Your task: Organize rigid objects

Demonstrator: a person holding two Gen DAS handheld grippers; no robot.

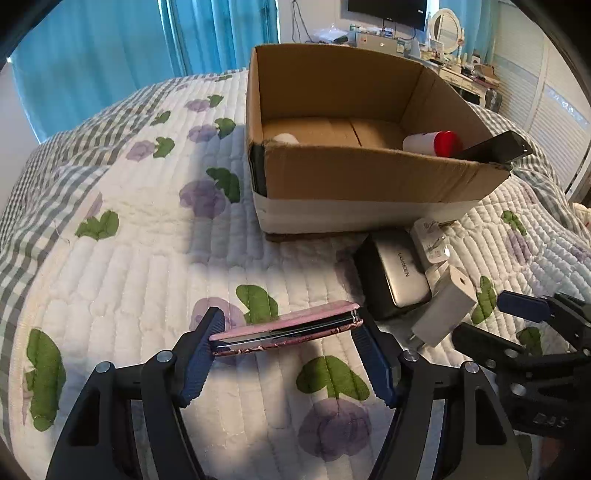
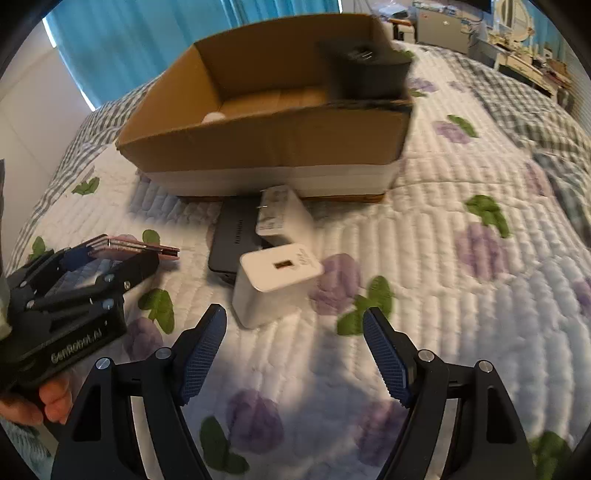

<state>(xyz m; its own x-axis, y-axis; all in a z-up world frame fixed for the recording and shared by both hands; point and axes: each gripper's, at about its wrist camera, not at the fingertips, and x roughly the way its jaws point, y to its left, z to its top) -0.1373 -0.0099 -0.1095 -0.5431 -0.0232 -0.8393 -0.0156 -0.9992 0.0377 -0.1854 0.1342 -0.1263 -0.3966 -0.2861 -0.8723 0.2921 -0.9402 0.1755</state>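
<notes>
My left gripper (image 1: 286,332) is shut on a pink compact case (image 1: 286,326) and holds it just above the quilt; it also shows in the right wrist view (image 2: 133,248). My right gripper (image 2: 293,325) is open and empty, just short of a white charger block (image 2: 275,282). A second white charger (image 2: 282,214) and a dark Ugreen power bank (image 1: 397,275) lie behind it. The cardboard box (image 1: 369,173) holds a white bottle with a red cap (image 1: 432,143), a white round thing (image 1: 285,138) and a black adapter (image 2: 369,72) at its corner.
All of this rests on a bed with a white quilt printed with purple flowers (image 1: 129,258). Blue curtains (image 1: 110,55) hang behind. A cluttered desk with a mirror (image 1: 447,26) stands at the far right.
</notes>
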